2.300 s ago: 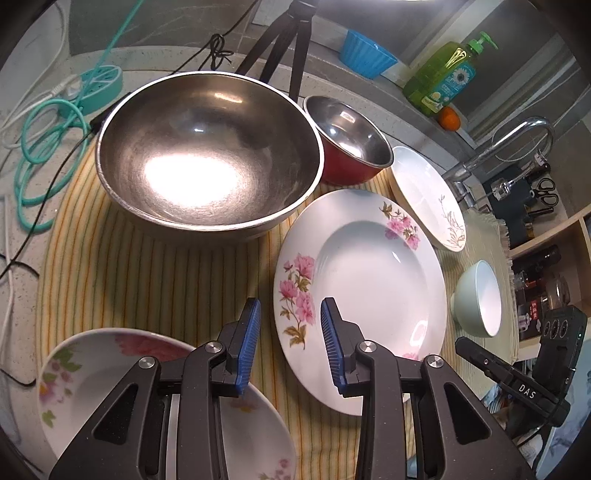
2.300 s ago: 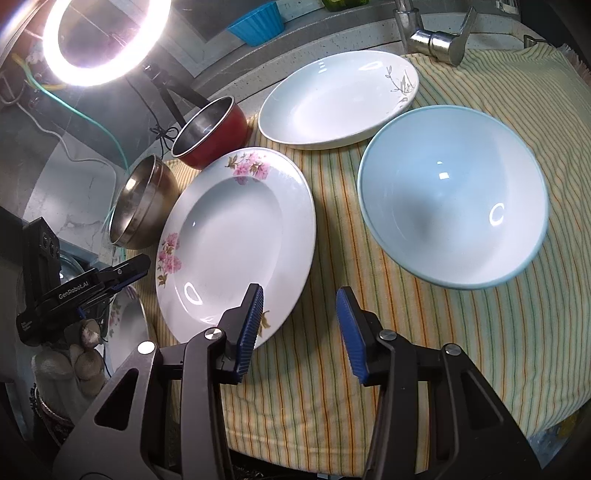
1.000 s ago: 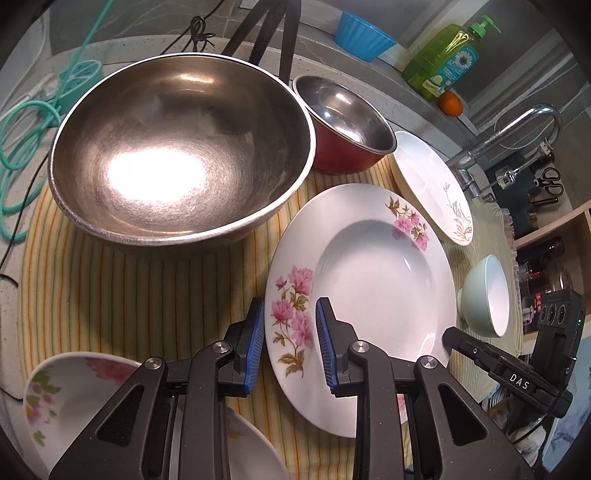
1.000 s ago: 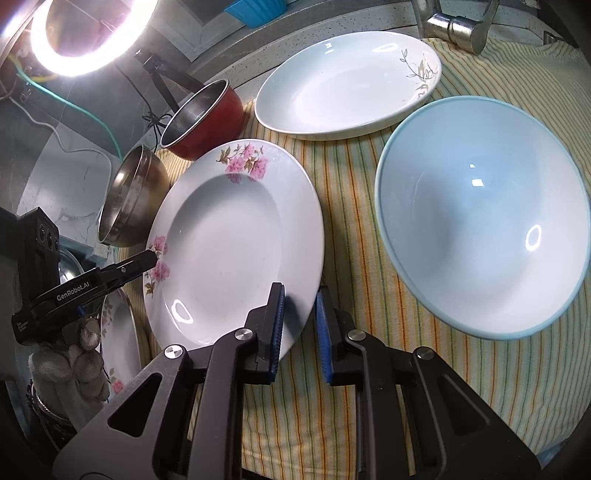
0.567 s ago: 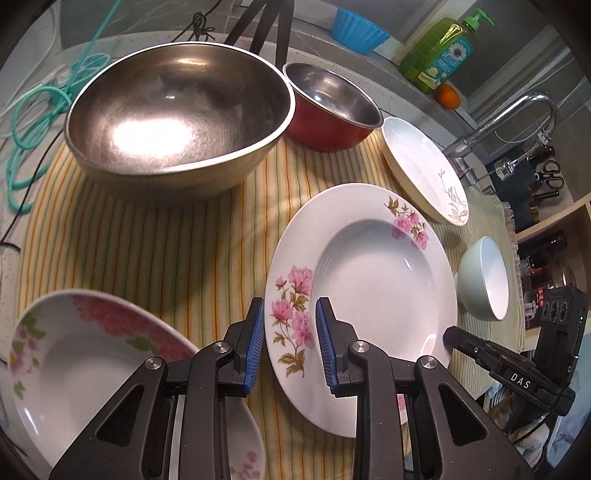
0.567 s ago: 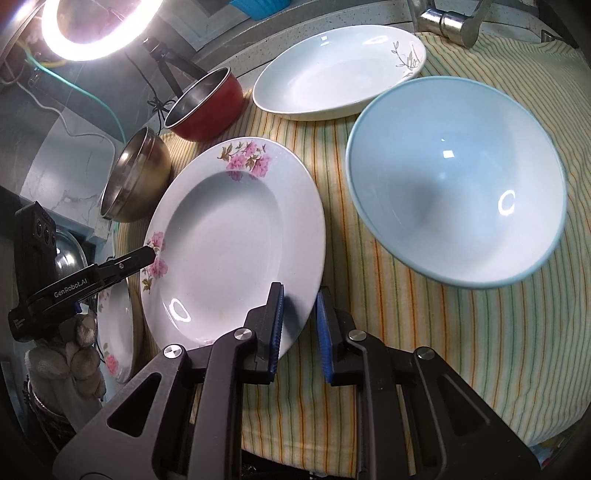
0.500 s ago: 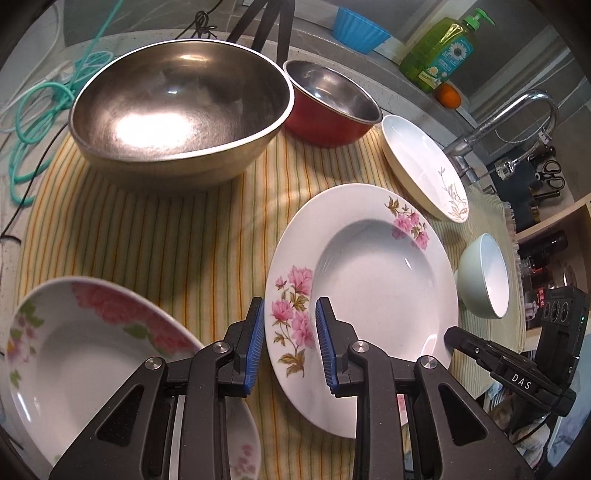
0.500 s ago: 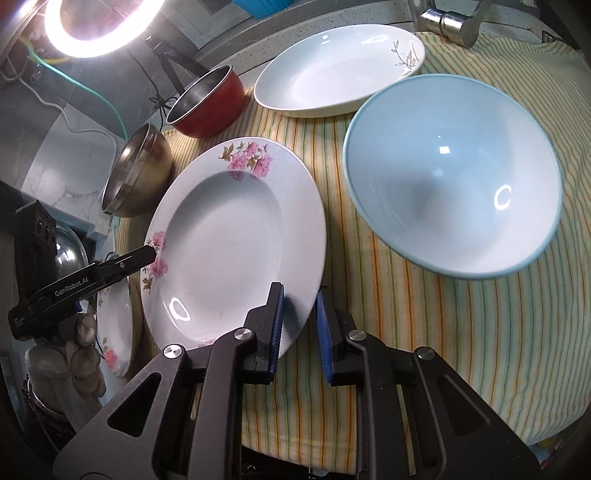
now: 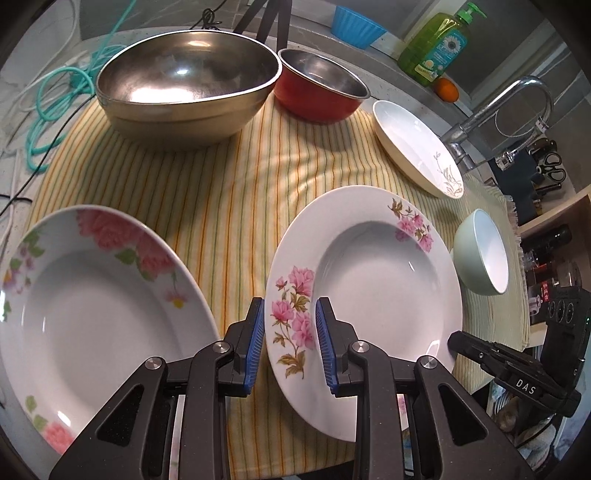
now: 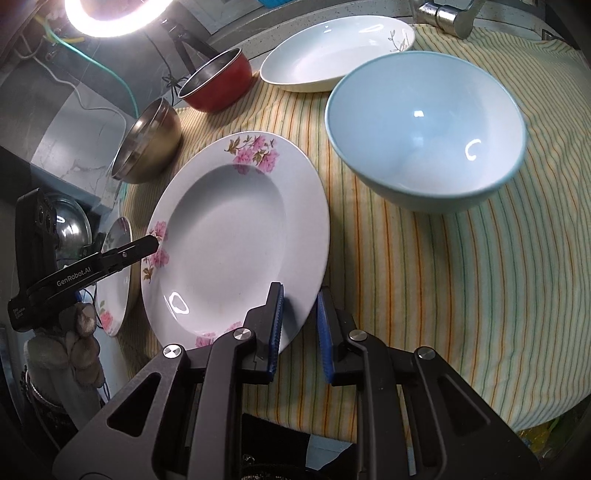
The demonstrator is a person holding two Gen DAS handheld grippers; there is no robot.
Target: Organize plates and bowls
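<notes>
The pink-flowered plate has just come up off the striped cloth, tilted; it hangs at centre above the worktop, the peony plate at nine o'clock looking its likely destination. Left gripper and right gripper, nearly closed, each pinch its rim.

a striped yellow cloth covers the counter. a ring light shines in the upper left of the right wrist view. a metal faucet, green soap bottle and teal cable stand behind.
</notes>
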